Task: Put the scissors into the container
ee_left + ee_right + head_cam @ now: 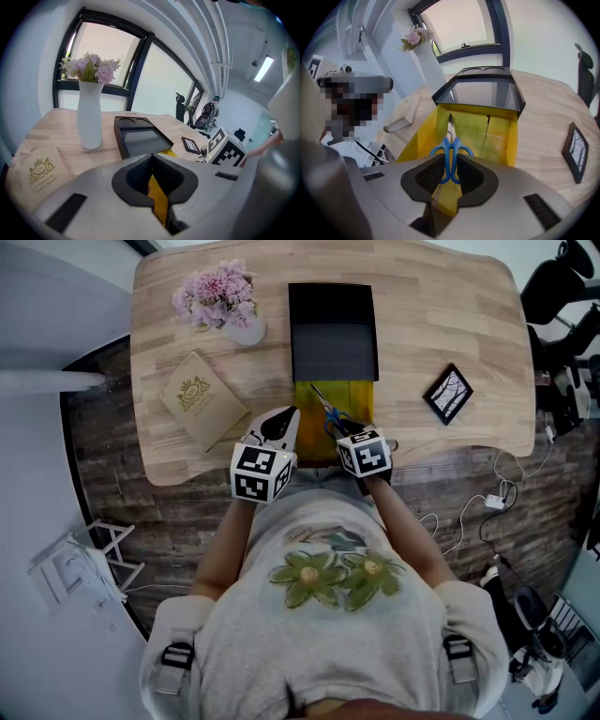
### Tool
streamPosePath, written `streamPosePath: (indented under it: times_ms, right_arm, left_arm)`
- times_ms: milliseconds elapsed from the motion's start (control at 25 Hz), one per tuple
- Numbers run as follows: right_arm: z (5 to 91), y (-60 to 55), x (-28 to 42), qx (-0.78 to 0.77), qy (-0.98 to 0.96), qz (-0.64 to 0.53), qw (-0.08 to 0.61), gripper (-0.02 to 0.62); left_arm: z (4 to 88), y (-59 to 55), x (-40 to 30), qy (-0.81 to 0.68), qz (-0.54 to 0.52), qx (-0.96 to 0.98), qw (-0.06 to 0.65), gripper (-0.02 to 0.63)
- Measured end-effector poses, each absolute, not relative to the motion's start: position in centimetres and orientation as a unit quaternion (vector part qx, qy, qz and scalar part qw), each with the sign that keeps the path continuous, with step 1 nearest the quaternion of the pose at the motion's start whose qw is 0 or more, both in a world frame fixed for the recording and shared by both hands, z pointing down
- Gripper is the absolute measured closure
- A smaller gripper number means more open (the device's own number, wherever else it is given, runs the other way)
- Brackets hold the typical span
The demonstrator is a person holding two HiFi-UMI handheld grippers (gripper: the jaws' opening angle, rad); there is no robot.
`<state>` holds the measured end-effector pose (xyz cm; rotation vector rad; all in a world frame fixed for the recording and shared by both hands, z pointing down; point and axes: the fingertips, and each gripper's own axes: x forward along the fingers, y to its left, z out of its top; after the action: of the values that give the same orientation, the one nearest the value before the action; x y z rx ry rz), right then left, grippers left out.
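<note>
My right gripper (343, 430) is shut on the blue handles of the scissors (451, 150). Their blades point away from me over the open yellow container (497, 136). In the head view the scissors (327, 412) hang above the yellow container (361, 399) at the table's near edge. My left gripper (289, 423) is at the container's left side. In the left gripper view its jaws (152, 176) are shut on a yellow wall of the container (159, 201). A black tray (333, 292) lies just beyond the yellow container.
A white vase of pink flowers (225, 301) stands at the back left. A beige book (202, 399) lies left of my left gripper. A small dark framed picture (448, 393) lies on the right. The table's near edge (187, 479) runs under both grippers.
</note>
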<state>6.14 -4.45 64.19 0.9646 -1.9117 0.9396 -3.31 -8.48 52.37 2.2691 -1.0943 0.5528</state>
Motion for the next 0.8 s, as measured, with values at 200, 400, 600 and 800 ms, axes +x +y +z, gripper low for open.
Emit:
streamPosePath:
  times_ms: [200, 400, 600, 800]
  right_arm:
    - [64.6, -4.4, 6.3, 0.379, -0.749, 0.368, 0.4, 0.515]
    - [64.8, -4.8, 6.5, 0.38, -0.746, 0.366, 0.405, 0.515]
    - [65.0, -4.9, 6.4, 0.379, -0.745, 0.366, 0.409, 0.515]
    - [65.3, -4.8, 6.4, 0.376, -0.745, 0.363, 0.416, 0.515]
  left_arm:
    - [52.4, -8.4, -3.3, -0.406, 0.207, 0.845, 0.278, 0.598]
    - [52.4, -8.5, -3.4, -0.408, 0.207, 0.844, 0.278, 0.598]
    - [52.3, -8.3, -3.5, -0.411, 0.207, 0.843, 0.279, 0.598]
    - [52.5, -8.1, -3.7, -0.415, 0.208, 0.84, 0.28, 0.598]
